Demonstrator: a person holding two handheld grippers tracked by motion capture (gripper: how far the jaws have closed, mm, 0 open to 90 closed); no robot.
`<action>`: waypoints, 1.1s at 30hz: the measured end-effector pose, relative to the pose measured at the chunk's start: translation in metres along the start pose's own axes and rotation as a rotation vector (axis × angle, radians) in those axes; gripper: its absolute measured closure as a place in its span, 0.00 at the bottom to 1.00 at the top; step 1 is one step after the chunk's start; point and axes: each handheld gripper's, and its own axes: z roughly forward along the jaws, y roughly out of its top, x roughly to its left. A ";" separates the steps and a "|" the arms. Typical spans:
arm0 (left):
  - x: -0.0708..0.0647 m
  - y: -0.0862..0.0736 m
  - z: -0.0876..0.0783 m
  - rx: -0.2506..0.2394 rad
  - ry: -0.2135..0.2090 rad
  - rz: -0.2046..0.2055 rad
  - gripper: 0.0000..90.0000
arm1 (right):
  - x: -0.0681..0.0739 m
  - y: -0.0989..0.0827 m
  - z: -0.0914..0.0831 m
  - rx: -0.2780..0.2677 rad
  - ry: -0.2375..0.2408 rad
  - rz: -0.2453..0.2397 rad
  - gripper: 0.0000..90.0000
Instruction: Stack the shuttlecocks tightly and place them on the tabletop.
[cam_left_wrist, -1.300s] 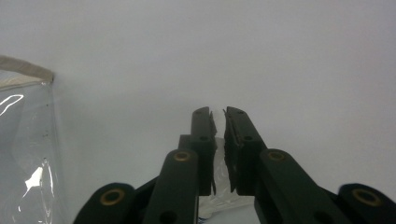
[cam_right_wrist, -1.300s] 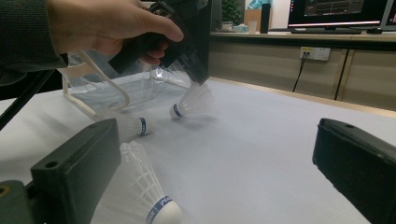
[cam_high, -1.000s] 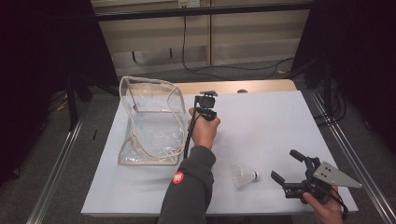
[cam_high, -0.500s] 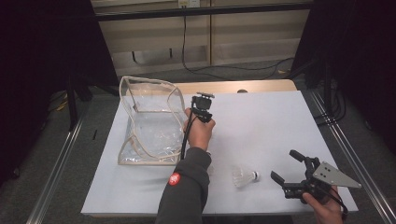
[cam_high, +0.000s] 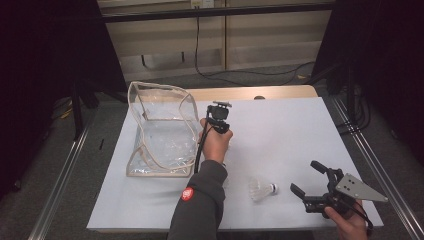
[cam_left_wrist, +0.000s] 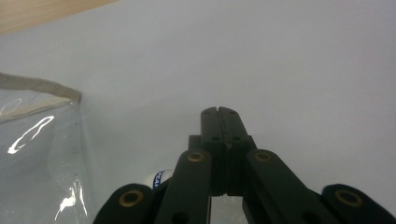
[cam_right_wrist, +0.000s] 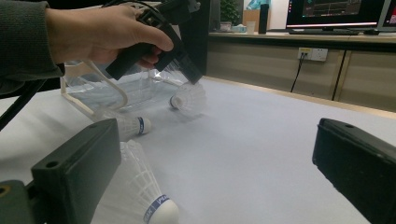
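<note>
While the left gripper (cam_right_wrist: 196, 77) pinches one shuttlecock (cam_right_wrist: 188, 99), its jaws stay closed.

i see the table top (cam_high: 300, 140) in plain white, with a light wood strip (cam_high: 250, 93) along its far edge. the pouch (cam_high: 160, 130) is clear plastic with beige trim on its edges. both grippers, the left gripper (cam_left_wrist: 219, 112) and the right gripper (cam_high: 307, 180), are matt black; the left one carries brass-coloured rivets, the right one a grey plate (cam_high: 359, 187). the shuttlecock (cam_high: 262, 189) nearest the right gripper has white feathers, a white cork and a blue band with white lettering. the sleeve (cam_high: 197, 210) is dark olive grey with a round red badge (cam_high: 187, 193). the floor (cam_high: 75, 190) is grey.
</note>
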 end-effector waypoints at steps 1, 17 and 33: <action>0.000 0.000 0.000 0.000 0.000 0.000 1.00 | 0.000 0.000 0.000 0.000 0.001 -0.001 0.01; -0.004 0.000 -0.003 0.011 -0.011 -0.041 1.00 | 0.001 0.000 0.000 0.000 0.000 -0.001 0.01; -0.004 -0.001 -0.004 0.012 -0.011 -0.077 1.00 | 0.001 0.001 0.000 -0.003 0.000 -0.007 0.01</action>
